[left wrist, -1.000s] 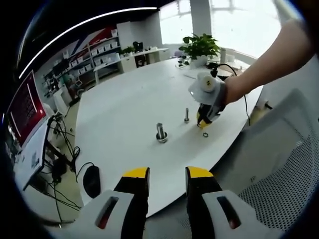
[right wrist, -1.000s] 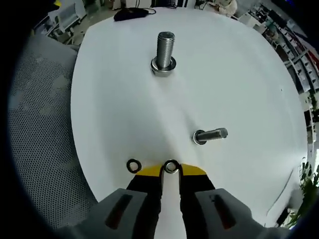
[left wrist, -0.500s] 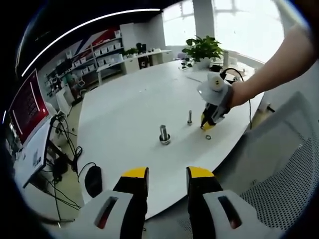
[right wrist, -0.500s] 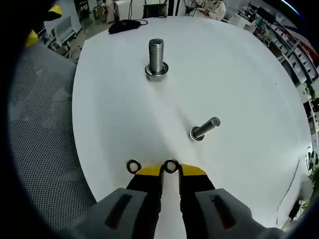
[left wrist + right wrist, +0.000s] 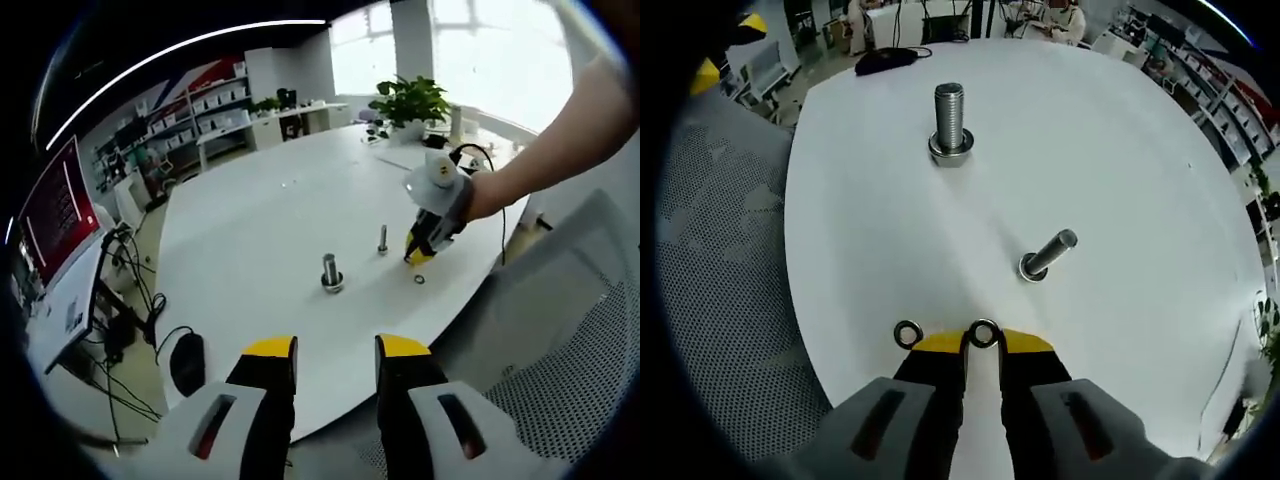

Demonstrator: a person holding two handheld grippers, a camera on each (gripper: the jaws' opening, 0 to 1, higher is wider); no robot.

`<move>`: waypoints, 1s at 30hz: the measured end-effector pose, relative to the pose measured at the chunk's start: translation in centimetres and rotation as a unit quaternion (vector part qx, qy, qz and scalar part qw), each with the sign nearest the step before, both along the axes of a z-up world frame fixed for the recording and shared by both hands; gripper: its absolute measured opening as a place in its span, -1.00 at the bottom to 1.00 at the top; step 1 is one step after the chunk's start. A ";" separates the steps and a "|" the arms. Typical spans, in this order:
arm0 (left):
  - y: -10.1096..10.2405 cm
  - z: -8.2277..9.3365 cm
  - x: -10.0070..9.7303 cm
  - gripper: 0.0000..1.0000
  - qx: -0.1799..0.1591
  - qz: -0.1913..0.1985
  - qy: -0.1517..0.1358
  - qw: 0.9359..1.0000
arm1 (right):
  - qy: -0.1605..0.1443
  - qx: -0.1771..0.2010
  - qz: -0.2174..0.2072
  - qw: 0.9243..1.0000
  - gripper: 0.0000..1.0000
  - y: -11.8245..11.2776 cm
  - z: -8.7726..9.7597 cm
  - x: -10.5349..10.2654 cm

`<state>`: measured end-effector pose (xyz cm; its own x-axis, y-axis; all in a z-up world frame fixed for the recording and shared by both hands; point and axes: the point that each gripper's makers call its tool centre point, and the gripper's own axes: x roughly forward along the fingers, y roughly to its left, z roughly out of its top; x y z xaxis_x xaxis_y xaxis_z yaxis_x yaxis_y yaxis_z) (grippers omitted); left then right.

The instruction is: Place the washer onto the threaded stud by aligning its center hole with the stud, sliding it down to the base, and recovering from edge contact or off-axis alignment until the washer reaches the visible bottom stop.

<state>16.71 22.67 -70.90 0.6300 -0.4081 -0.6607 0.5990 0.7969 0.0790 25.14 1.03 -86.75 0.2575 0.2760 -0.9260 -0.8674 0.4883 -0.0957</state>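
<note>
Bright open office behind, with shelving along the far wall, a red-lit screen [image 5: 55, 215] at the side and a leafy green potted plant [image 5: 408, 100] near the windows. Filling the middle, a large rounded white table [image 5: 270, 200], with a grey mesh chair back [image 5: 720, 270] pressed close against its near edge. Near the far rim in the right gripper view, a black computer mouse [image 5: 883, 59]; cables hanging below the table edge in the left gripper view.

Standing upright on the tabletop, a thick grey threaded steel stud on a wide hexagonal base [image 5: 949, 123]. Well apart from it, a slimmer grey threaded stud with a small round foot [image 5: 1047, 254], looking tilted in the right gripper view yet upright in the left gripper view [image 5: 383, 239], so probably lens distortion.

Low in the left gripper view, left gripper [image 5: 336, 352] with yellow-tipped black jaws held apart on nothing, hanging off the near edge. Across the table, right gripper [image 5: 421, 250] held by a bare forearm, tips down at the surface just beside the slim stud.

Seen along its own jaws, right gripper [image 5: 981, 338] closed on a small silver ring washer [image 5: 983, 333], pinched at the very tips. Just beside it, lying flat on the table, a second small dark ring washer [image 5: 907, 334].
</note>
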 end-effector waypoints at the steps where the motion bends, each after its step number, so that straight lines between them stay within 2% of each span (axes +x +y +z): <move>1: 0.0 0.0 0.0 -0.42 0.001 0.000 0.001 1.000 | -0.001 0.000 -0.001 1.000 -0.71 0.0 0.0 0.1; 10: 0.1 -0.2 0.0 -0.43 0.003 0.000 0.004 1.000 | 0.003 -0.001 -0.011 1.000 -0.72 -0.2 0.4 0.2; 22: 0.1 -0.3 0.0 -0.43 0.006 -0.001 0.004 1.000 | -0.003 0.042 -0.050 0.998 -0.72 0.2 2.9 1.9; 30: 0.2 -0.2 0.0 -0.43 0.006 -0.001 0.004 1.000 | -0.022 0.055 -0.044 0.997 -0.72 0.7 4.6 2.8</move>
<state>16.70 22.84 -71.14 0.6238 -0.4011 -0.6708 0.6013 0.7946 0.0841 27.96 1.73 -82.15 0.3242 0.3501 -0.8788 -0.8168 0.5722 -0.0734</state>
